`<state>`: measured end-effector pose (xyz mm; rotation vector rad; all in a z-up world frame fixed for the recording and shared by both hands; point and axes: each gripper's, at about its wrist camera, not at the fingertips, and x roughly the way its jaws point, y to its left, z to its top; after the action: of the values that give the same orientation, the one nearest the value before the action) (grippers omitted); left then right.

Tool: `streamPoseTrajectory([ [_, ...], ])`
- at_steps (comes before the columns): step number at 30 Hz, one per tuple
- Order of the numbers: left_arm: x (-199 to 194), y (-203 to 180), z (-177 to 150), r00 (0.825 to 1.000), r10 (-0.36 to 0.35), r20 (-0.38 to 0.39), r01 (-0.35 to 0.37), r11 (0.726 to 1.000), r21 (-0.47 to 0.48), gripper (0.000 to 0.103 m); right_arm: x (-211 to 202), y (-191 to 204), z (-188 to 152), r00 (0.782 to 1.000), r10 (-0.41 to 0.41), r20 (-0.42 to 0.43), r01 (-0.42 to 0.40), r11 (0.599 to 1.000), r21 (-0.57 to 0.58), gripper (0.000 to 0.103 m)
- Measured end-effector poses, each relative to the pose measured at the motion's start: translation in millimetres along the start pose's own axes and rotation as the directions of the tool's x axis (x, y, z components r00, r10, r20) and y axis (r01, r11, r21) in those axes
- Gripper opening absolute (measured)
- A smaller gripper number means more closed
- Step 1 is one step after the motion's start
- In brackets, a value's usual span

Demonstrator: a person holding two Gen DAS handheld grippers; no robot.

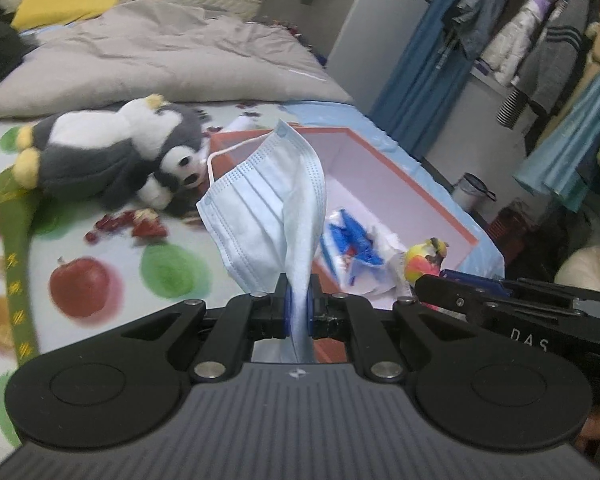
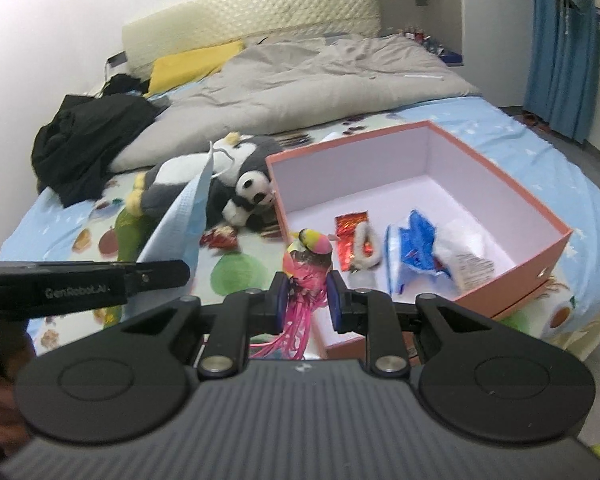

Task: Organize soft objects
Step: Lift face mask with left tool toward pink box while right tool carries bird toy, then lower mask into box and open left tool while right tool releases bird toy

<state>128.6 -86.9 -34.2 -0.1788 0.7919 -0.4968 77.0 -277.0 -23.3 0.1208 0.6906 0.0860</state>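
My left gripper [image 1: 299, 307] is shut on a light blue face mask [image 1: 268, 208], which stands up from the pads above the bed; the mask [image 2: 180, 220] also shows at the left of the right wrist view. My right gripper [image 2: 307, 298] is shut on a pink and yellow toy [image 2: 310, 258] with pink strands hanging below; that toy [image 1: 424, 260] shows at the right in the left wrist view. Ahead lies an open pink box [image 2: 520, 192] holding a blue and white packet [image 2: 414, 240], a red wrapper and a white fluffy ring. A grey penguin plush [image 1: 100, 148] and a small panda plush [image 2: 252, 192] lie left of the box.
A fruit-patterned sheet [image 1: 168, 268] covers the bed, with a grey duvet [image 2: 320, 80], a yellow cloth [image 2: 196, 62] and black clothing [image 2: 88, 136] behind. A green strap [image 1: 16, 260] and a red wrapper [image 1: 148, 226] lie on the sheet. Hanging clothes and a blue curtain [image 1: 428, 64] stand at the right.
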Motion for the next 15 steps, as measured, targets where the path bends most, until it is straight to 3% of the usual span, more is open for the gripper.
streamPoseTrajectory([
  [7, 29.7, -20.6, 26.8, 0.999, -0.050, -0.012, 0.051, 0.997, 0.051, 0.009, 6.2, -22.0, 17.5, 0.999, -0.029, 0.024, 0.028, 0.999, 0.044, 0.025],
  [15, 92.2, -40.0, 64.9, 0.995, -0.081, -0.060, 0.085, 0.995, 0.054, 0.009, 37.2, -56.6, 39.8, 0.999, -0.043, 0.002, 0.043, 0.996, 0.084, 0.025],
])
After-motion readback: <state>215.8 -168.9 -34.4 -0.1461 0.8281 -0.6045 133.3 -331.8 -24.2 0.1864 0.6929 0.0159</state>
